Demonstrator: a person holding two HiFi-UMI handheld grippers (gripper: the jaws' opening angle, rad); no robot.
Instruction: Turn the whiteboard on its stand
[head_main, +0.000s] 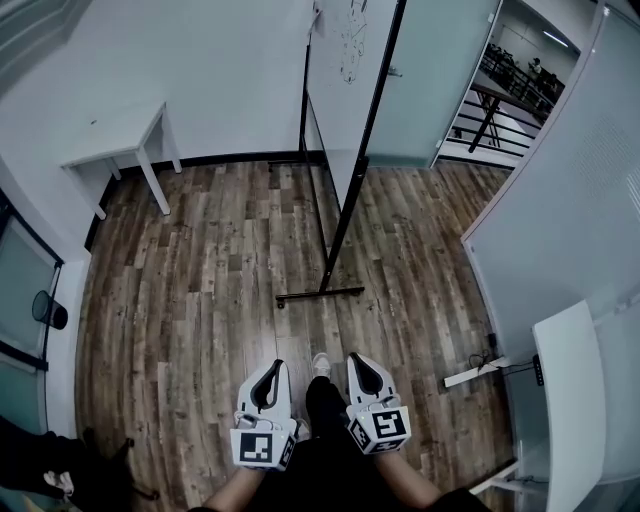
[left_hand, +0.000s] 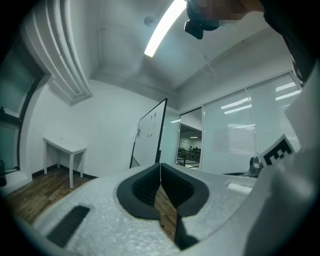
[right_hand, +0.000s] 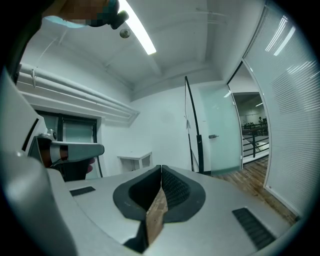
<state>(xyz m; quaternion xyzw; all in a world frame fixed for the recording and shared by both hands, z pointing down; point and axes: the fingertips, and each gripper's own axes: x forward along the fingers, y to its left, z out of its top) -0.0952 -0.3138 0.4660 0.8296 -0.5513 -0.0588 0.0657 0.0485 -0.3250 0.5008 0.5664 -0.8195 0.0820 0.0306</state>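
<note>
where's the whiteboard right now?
Head view, top centre: the whiteboard stands nearly edge-on on the wood floor, between the small white table at left and the glass door at right.

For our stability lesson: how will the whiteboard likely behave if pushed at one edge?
The whiteboard looks tall, thin and rigid, so it would probably swing as one stiff sheet. It rests on a narrow foot bar, so a hard high push might tip it. On the smooth wood floor it may slide.
</note>
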